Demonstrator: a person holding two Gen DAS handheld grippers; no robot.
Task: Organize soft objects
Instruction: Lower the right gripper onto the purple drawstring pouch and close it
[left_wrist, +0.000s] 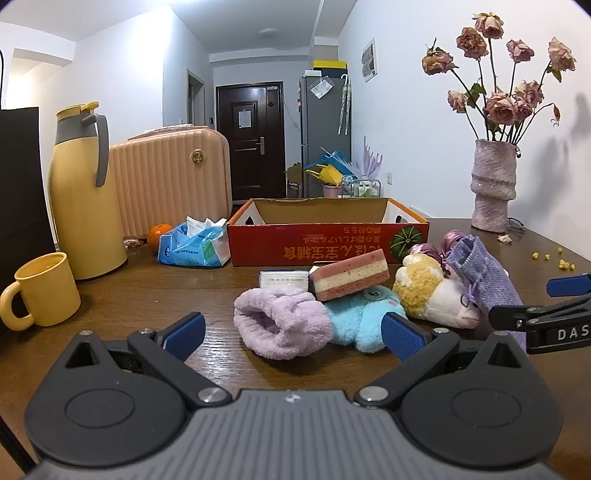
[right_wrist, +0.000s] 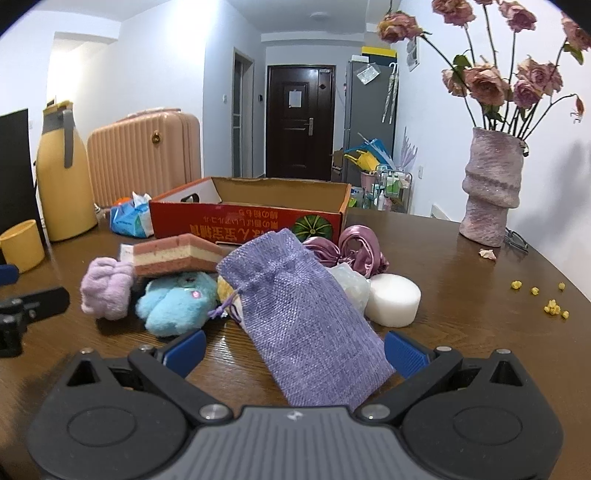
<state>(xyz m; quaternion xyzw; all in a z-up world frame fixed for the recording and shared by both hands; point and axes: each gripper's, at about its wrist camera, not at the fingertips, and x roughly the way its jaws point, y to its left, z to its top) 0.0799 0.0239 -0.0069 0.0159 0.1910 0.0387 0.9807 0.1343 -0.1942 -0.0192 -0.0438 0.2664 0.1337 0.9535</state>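
Right wrist view showed the right gripper (right_wrist: 293, 349) fingers spread wide around the purple pouch (right_wrist: 303, 317) — not pinching it; left gripper (left_wrist: 293, 332) fingers gaped empty over bare desk (left_wrist: 147, 295).

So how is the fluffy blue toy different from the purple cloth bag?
The fluffy blue toy is furry and sky blue; the purple cloth bag is flat-woven and lilac. The toy is lumpy and round, while the bag is long and has a drawstring. A striped sponge block rests on the toy; nothing sits on the bag, which lies between the right claw's open fingers. Both look soft and lie on the table.
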